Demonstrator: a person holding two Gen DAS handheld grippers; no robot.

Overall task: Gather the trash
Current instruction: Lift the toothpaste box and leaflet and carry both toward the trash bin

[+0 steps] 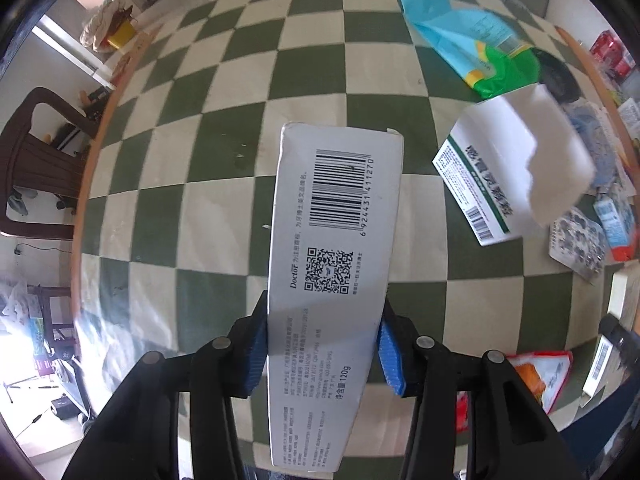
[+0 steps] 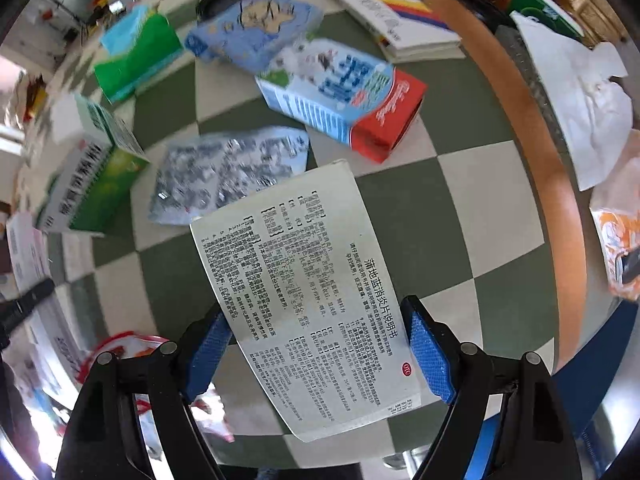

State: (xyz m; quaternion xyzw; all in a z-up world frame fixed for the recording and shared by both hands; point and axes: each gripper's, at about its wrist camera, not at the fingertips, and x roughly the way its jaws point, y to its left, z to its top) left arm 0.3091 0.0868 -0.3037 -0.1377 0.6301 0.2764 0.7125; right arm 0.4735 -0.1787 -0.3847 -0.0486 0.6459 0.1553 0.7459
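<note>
Left gripper (image 1: 322, 344) points down at the table (image 1: 132, 92), clenched on a white box (image 1: 336, 216). Both blue pads (image 1: 256, 344) press its long sides. The box bears a barcode and a QR code, is lifted off the checked cloth (image 1: 192, 184), and its far end points away from the camera.

Left view, right of it: a green-white box (image 1: 472, 184) on the cloth, white flap up, blurred. Far right: a blue-green bag (image 1: 472, 48). Right edge: a blister sheet (image 1: 576, 240), partly hidden. Near right: an orange-red wrapper (image 1: 540, 376). A brown chair (image 1: 36, 152) stands off the table, left.

Right gripper (image 2: 320, 344) also points down, jaws spread wide, not clamped. A printed leaflet (image 2: 296, 280) lies between them, tilted, its near end running back between the arms. The left pad (image 2: 208, 348) sits at the leaflet's edge and the right pad looks just off it; no firm pinch visible. Cannot tell whether the leaflet lies flat on the cloth.

Right view, far of the leaflet: a second blister sheet (image 2: 228, 172), touching or under its far corner. Beyond that, a red-blue carton (image 2: 340, 92) on its side. Left: a green box (image 2: 92, 184), blurred. Far: books (image 2: 392, 12) near the wooden rim. Right, beyond the rim: crumpled white paper (image 2: 580, 92).
</note>
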